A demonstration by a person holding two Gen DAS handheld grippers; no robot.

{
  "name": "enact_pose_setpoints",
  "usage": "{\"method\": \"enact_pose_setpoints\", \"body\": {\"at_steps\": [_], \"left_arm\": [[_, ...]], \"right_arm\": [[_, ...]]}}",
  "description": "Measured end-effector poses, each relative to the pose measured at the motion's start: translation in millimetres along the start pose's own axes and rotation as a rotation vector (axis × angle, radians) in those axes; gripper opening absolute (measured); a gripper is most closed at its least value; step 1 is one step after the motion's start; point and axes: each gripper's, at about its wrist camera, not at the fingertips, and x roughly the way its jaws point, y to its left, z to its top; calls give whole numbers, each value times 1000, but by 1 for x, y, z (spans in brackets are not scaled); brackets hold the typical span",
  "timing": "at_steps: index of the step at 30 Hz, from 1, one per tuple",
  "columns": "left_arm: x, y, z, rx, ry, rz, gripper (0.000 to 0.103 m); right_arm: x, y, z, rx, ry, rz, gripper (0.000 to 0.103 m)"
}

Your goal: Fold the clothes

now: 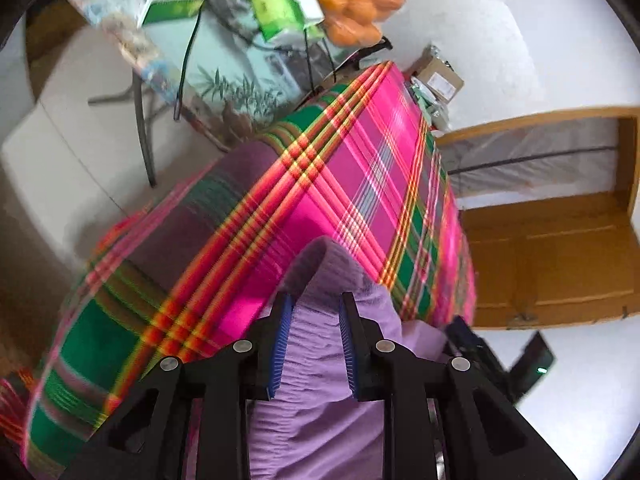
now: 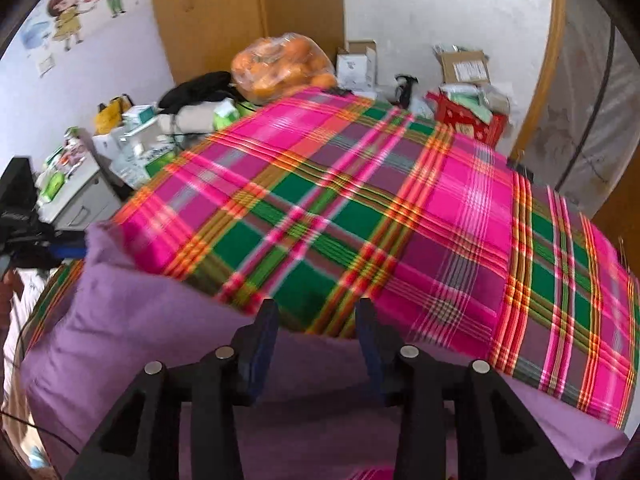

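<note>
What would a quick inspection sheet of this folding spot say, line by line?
Surface: plaid cloth in pink and green covers the work surface.
Job's things: purple garment at the near edge, lifted in the left view.
Clutter: bag of oranges, cartons, red box at the far end.
Tools: left tool has purple cloth between its fingers; right tool open above the garment.
Cables: black cables on the side table.
Surroundings: wooden door, wall stickers.
</note>
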Motion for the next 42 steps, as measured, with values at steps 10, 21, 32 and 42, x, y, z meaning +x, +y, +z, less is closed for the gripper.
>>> {"method": "enact_pose_setpoints", "body": {"at_steps": [10, 21, 32, 42], "left_arm": [[7, 3, 7, -17, -22, -17, 34], [14, 0, -2, 1, 27, -85, 34], [7, -10, -28, 77, 4, -113, 34], [14, -32, -36, 284, -43, 65, 42]], "right_arm": [[14, -14, -24, 2, 82, 72, 41], [-8, -19, -52, 26, 73, 140, 41], [-9, -19, -58, 41, 45, 131, 41], [-8, -19, -59, 53, 35, 119, 41]]}}
